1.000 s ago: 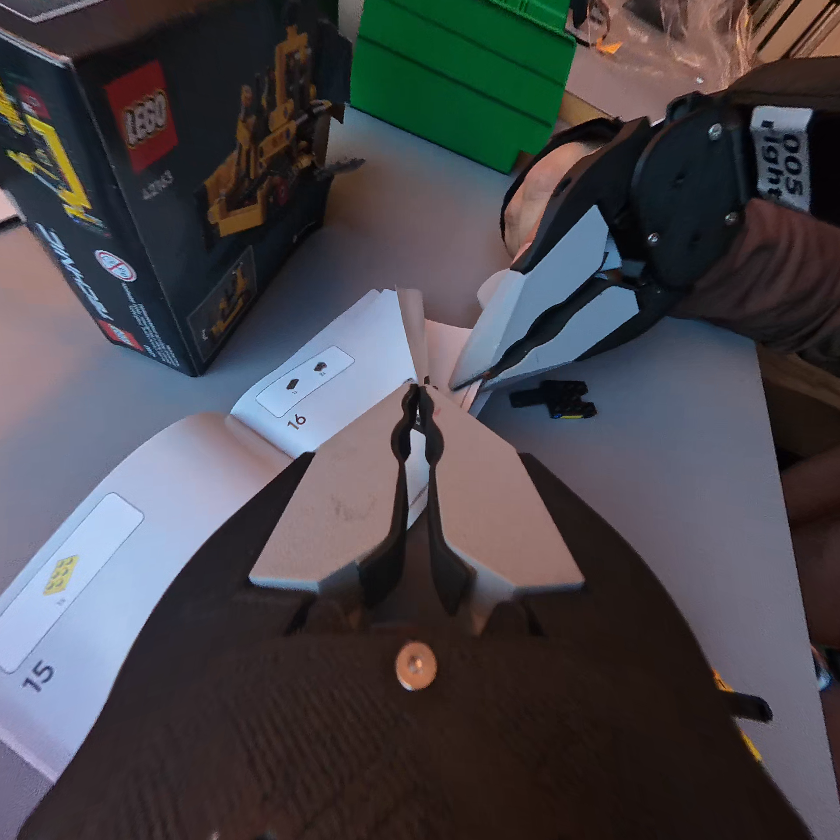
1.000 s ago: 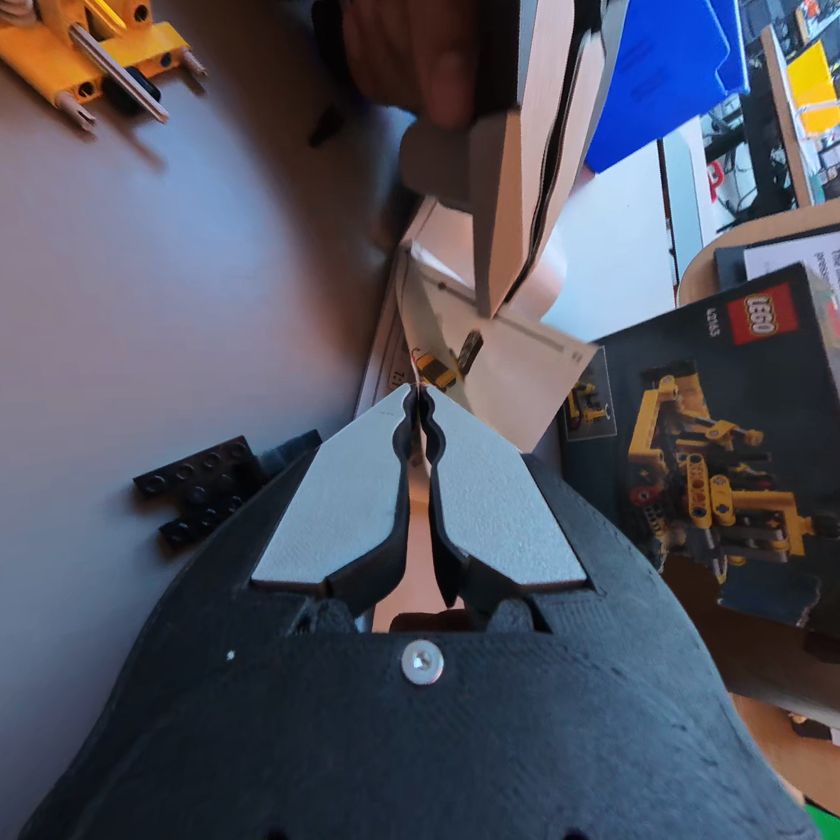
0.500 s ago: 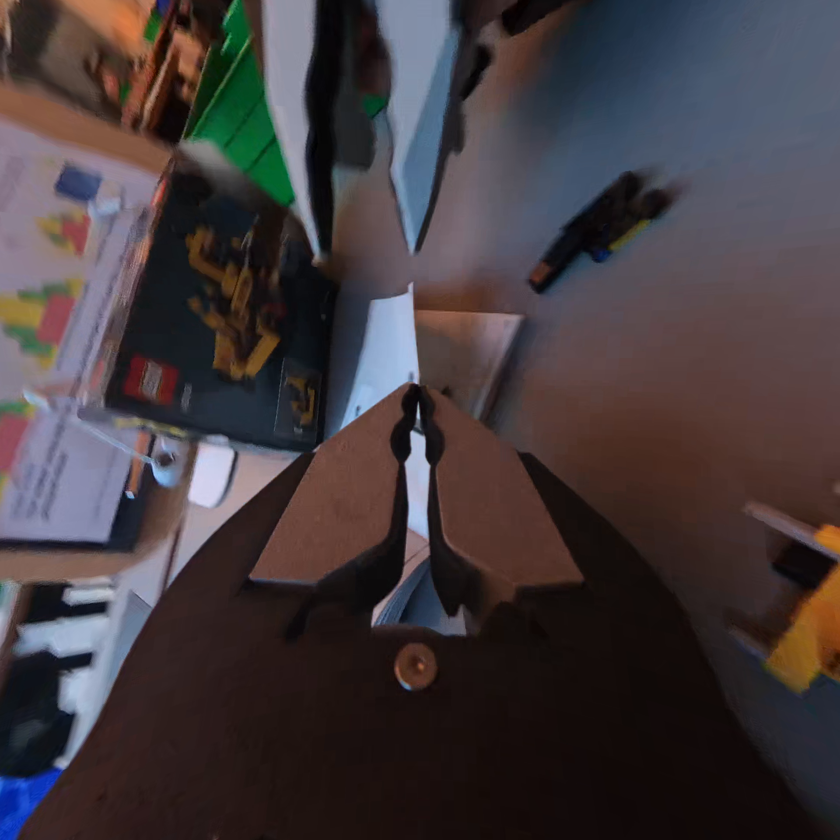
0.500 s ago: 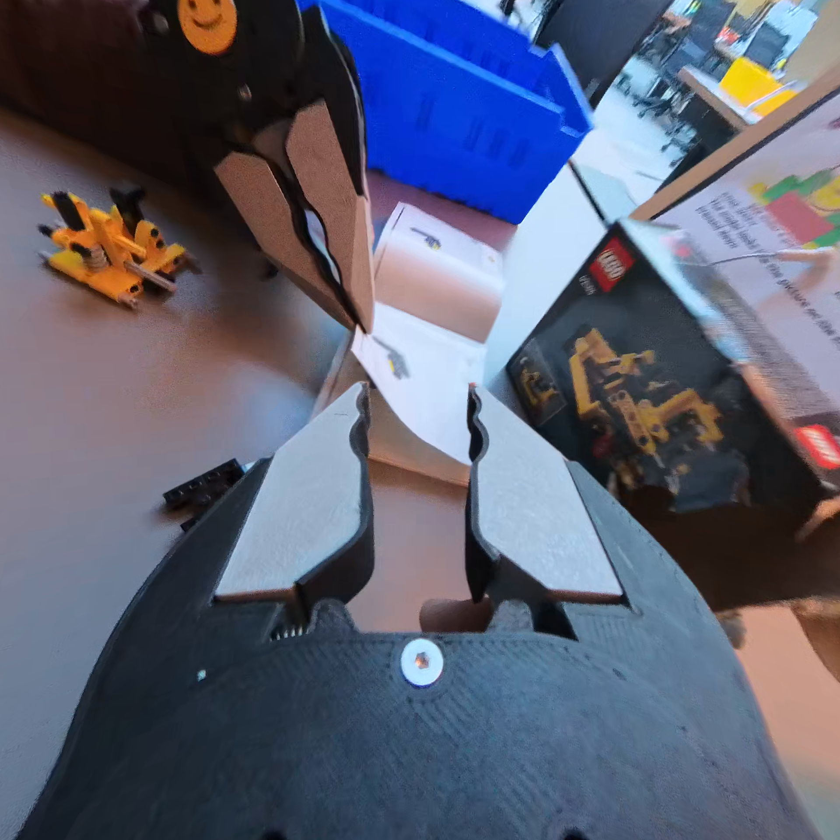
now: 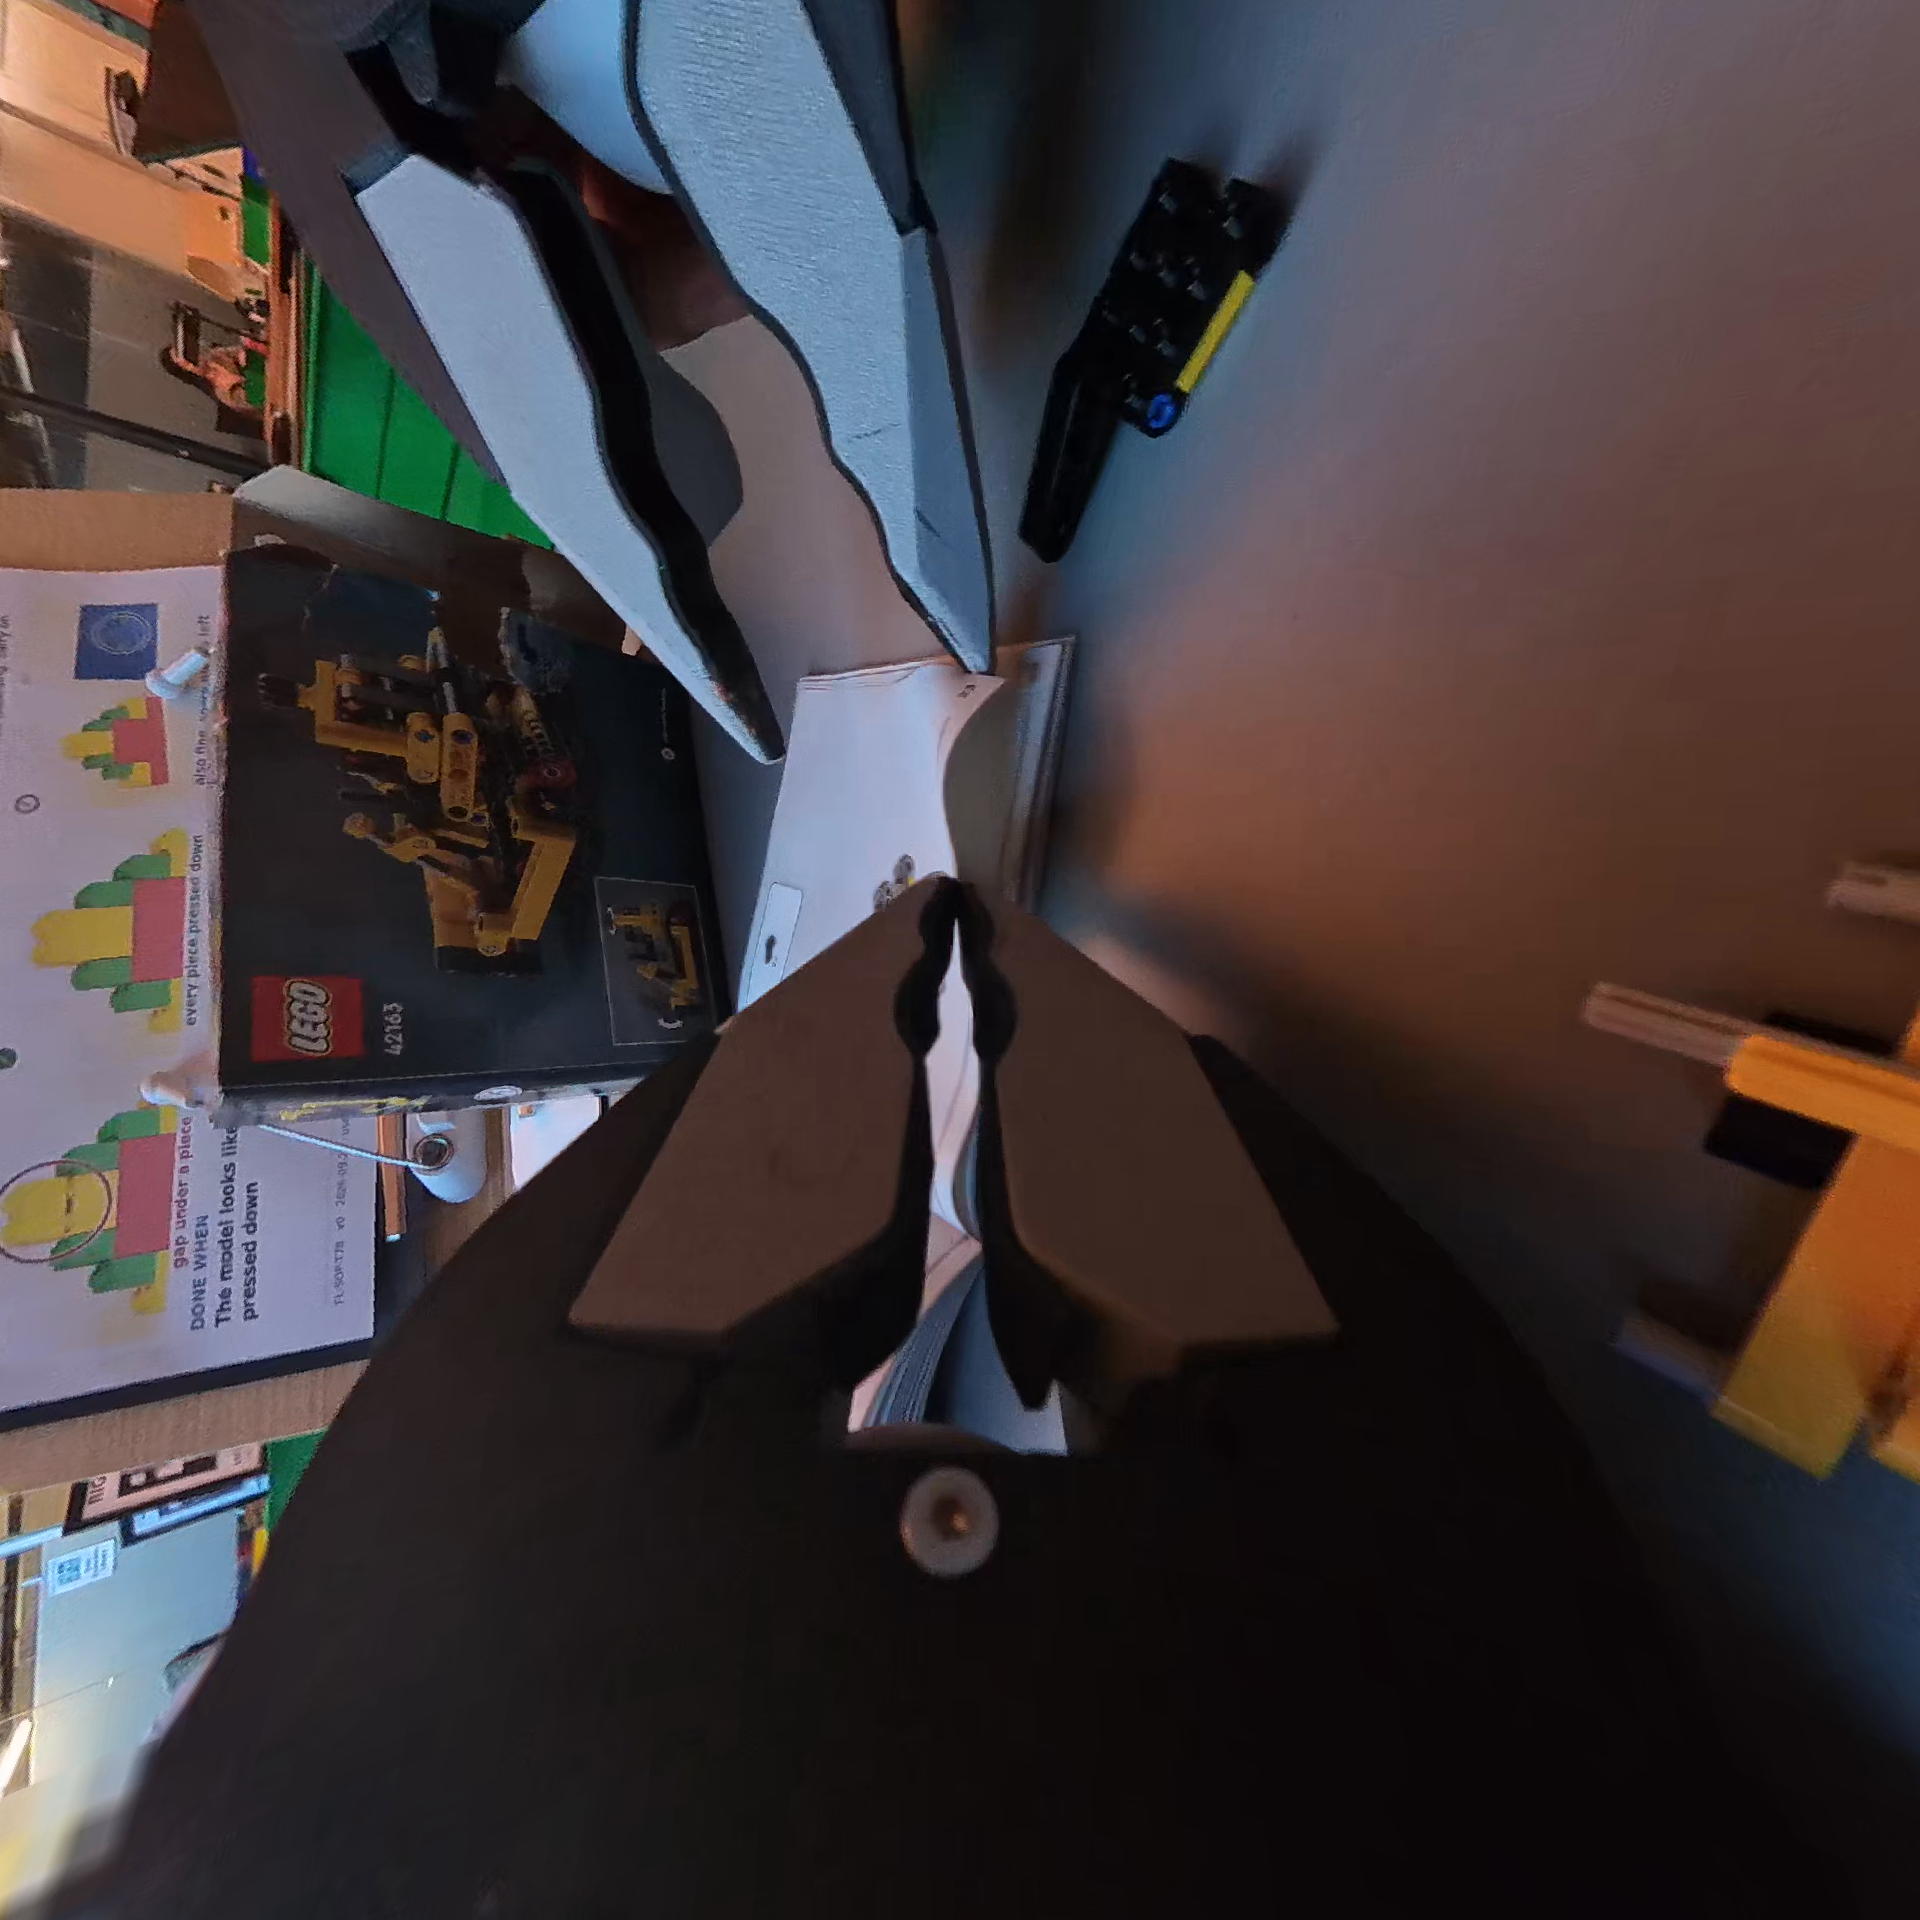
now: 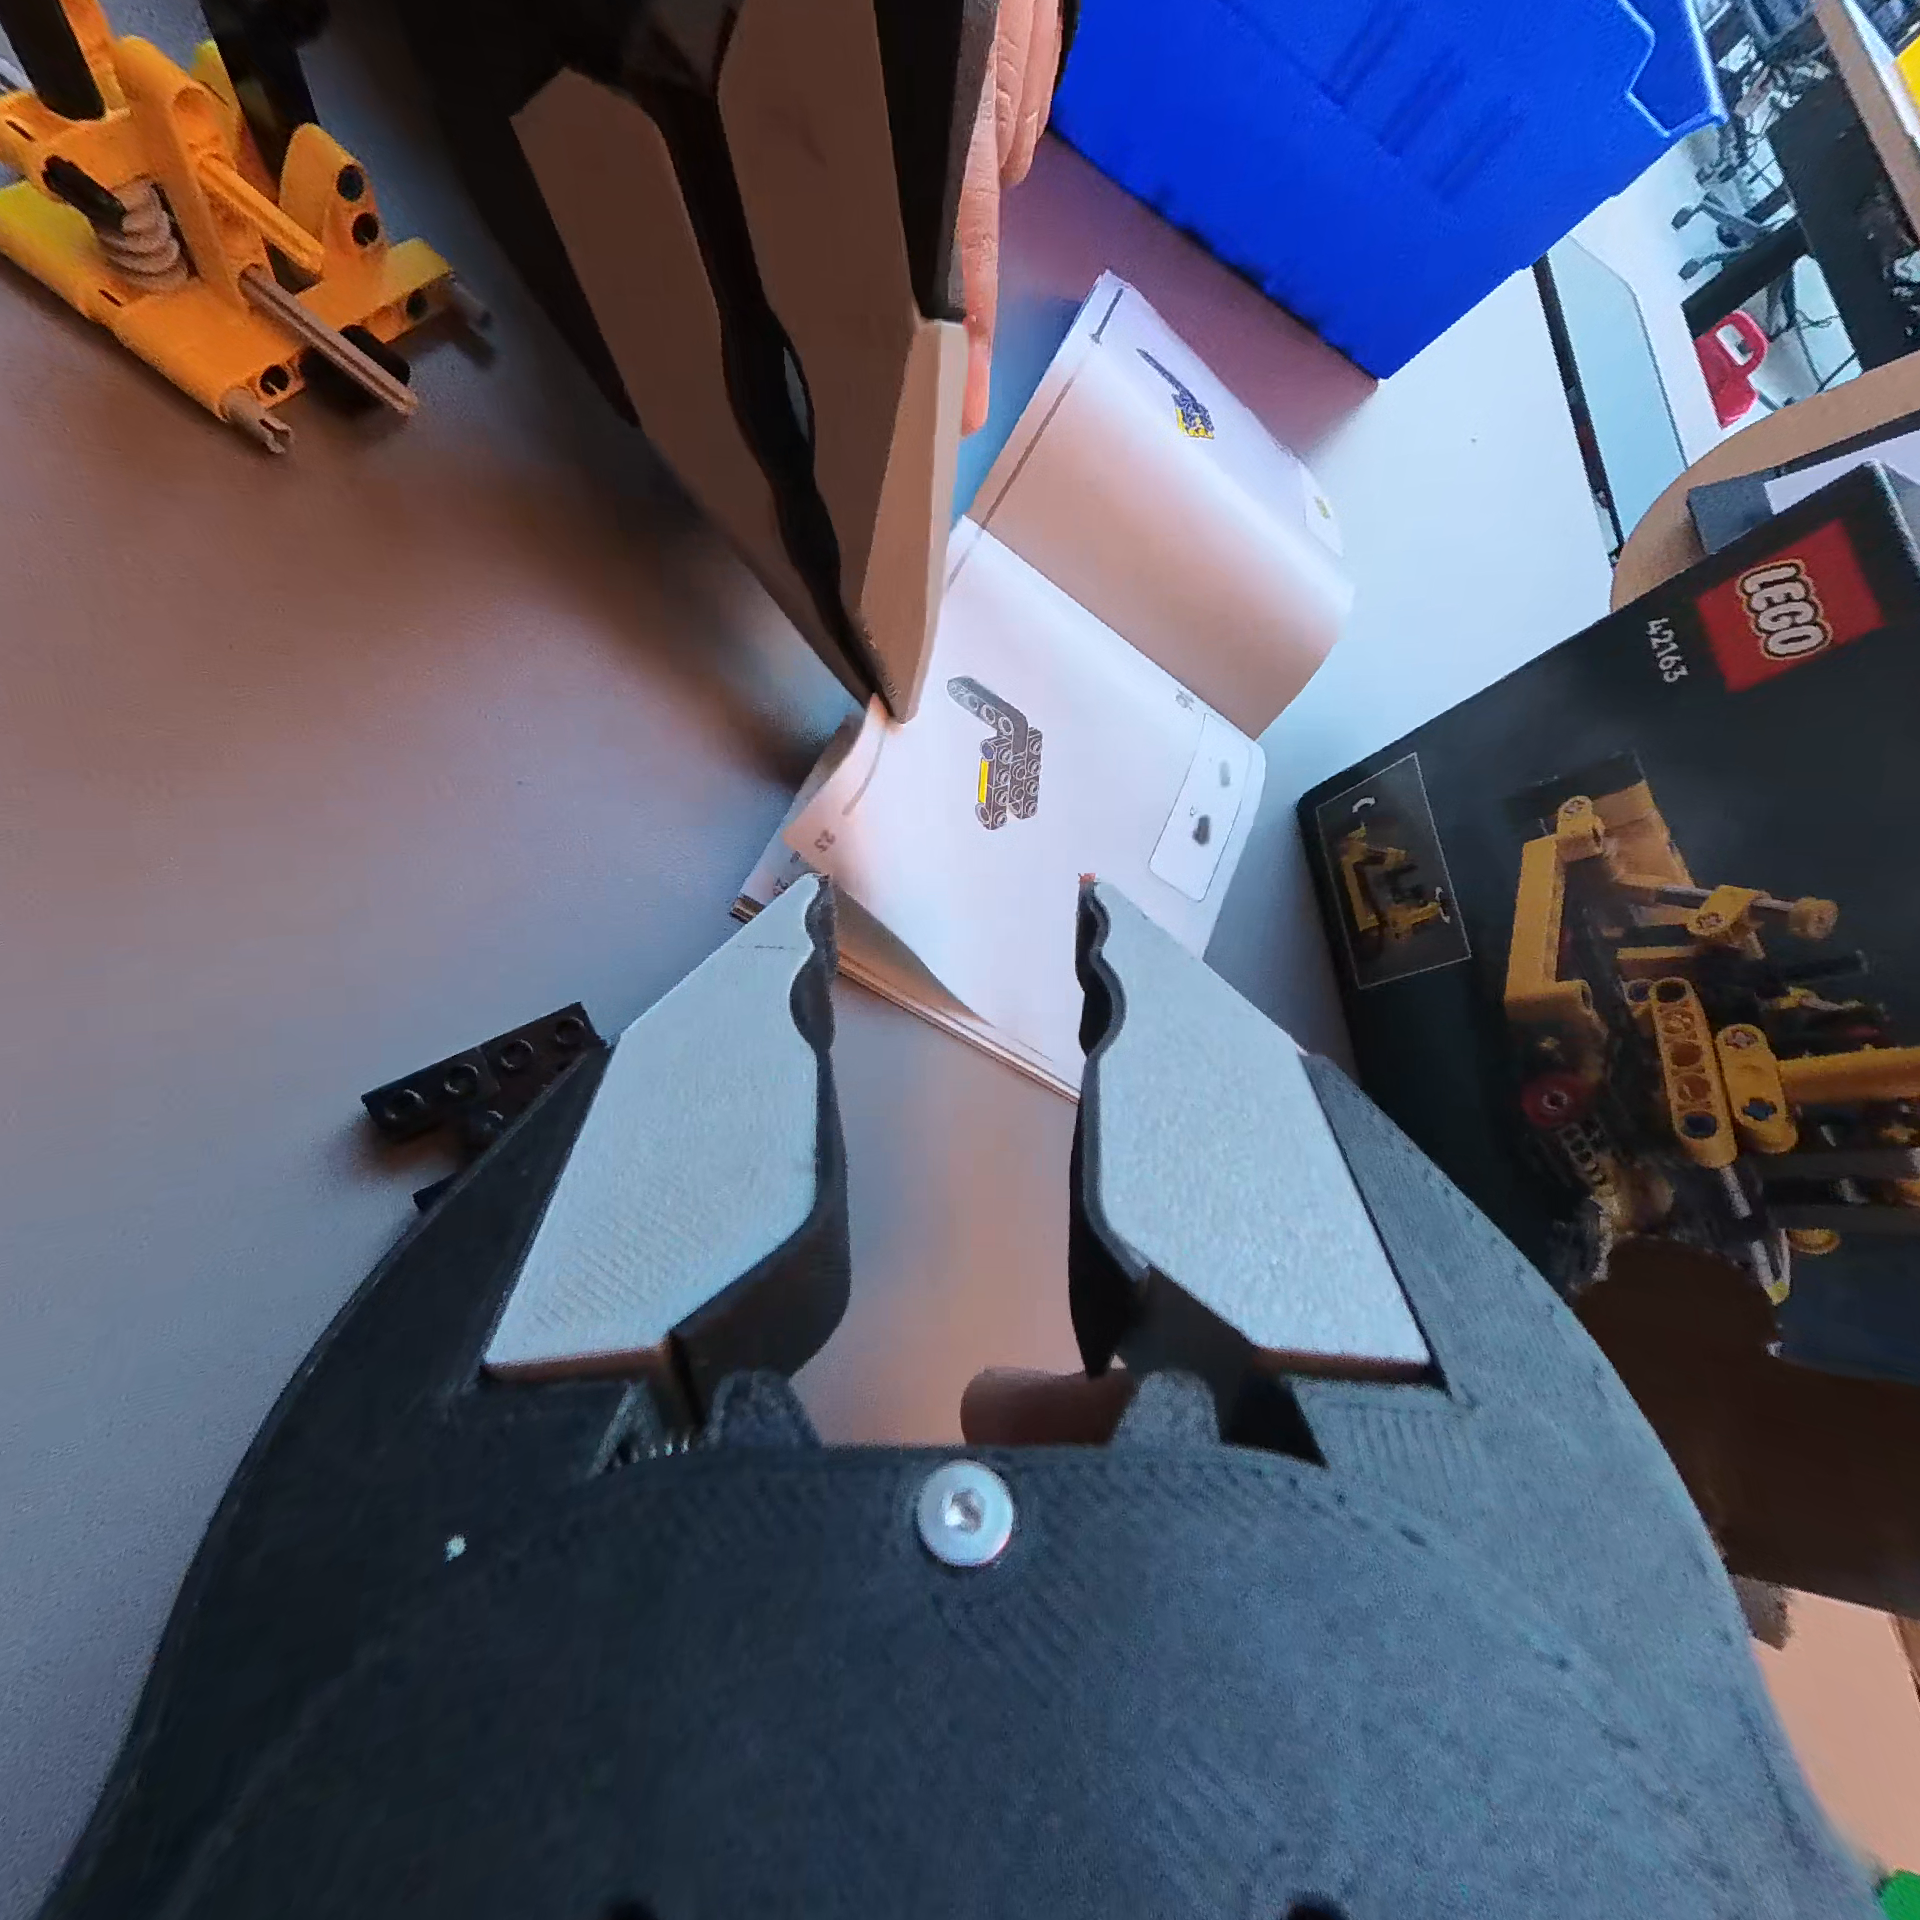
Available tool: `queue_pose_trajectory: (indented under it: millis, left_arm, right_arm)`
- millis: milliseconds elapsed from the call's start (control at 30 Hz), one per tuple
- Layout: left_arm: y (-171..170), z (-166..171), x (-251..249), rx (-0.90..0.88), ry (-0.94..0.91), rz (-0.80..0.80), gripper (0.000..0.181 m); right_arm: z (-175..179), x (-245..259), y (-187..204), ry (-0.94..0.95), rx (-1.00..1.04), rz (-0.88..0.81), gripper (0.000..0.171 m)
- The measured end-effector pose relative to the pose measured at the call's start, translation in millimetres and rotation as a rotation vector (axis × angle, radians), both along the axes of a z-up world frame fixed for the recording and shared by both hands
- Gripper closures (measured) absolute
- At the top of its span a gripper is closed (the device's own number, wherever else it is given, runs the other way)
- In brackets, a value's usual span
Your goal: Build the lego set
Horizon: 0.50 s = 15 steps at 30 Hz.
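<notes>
One instruction booklet (image 6: 1049, 831) lies open on the table (image 6: 312, 727), between one black plate assembly (image 6: 478, 1081) and one set box (image 6: 1662, 987); one yellow sub-build (image 6: 197, 239) sits well apart. Left gripper (image 6: 883, 696) fingers are pinched on a page corner. Right gripper (image 6: 951, 904) fingers are apart, empty, over the booklet.

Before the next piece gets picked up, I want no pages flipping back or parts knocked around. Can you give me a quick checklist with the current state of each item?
1. Left tongs shut on a page of the instruction booklet: ok.
2. Right tongs open and holding nothing: ok.
3. Booklet open to a step drawing, readable from the right wrist view: ok.
4. Black plate assembly lying free on the table, apart from the booklet: ok.
5. Yellow partial build set aside, clear of both tongs: ok.
6. Page held firmly enough not to slip: cannot tell.
</notes>
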<state>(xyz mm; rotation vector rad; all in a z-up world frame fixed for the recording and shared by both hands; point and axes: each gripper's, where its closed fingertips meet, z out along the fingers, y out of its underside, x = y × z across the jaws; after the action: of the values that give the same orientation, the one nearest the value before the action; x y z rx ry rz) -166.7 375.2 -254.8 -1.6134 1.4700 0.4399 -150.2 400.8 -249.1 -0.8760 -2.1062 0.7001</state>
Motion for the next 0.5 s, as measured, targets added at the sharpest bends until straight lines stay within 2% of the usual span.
queue_pose_trajectory:
  millis: [67,200,267,367,433,500]
  left_arm:
    - [5.1,8.6,-0.4,0.000,-0.093,0.046,0.181]
    - [21.3,38.8,-16.2,-0.032,-0.448,0.233,0.181]
    - [24.9,49.9,-28.4,-0.079,-0.655,0.342,0.181]
    - [21.1,51.6,-47.2,-0.154,-0.943,0.500,0.181]
    - [16.2,48.1,-63.8,-0.177,-1.077,0.581,0.181]
    - [13.2,59.3,-81.2,-0.121,-1.200,0.614,0.181]
  right_arm:
    - [3.4,-1.2,2.9,0.017,-0.011,-0.018,0.128]
    - [19.9,-4.2,4.4,0.073,-0.106,-0.045,0.136]
    - [24.8,-8.9,5.7,0.095,-0.140,-0.078,0.158]
    - [8.5,-12.3,6.9,0.007,-0.099,-0.114,0.169]
    - [1.1,-14.4,12.1,-0.018,-0.033,-0.146,0.168]
    - [5.7,-16.0,7.2,0.004,-0.030,-0.127,0.166]
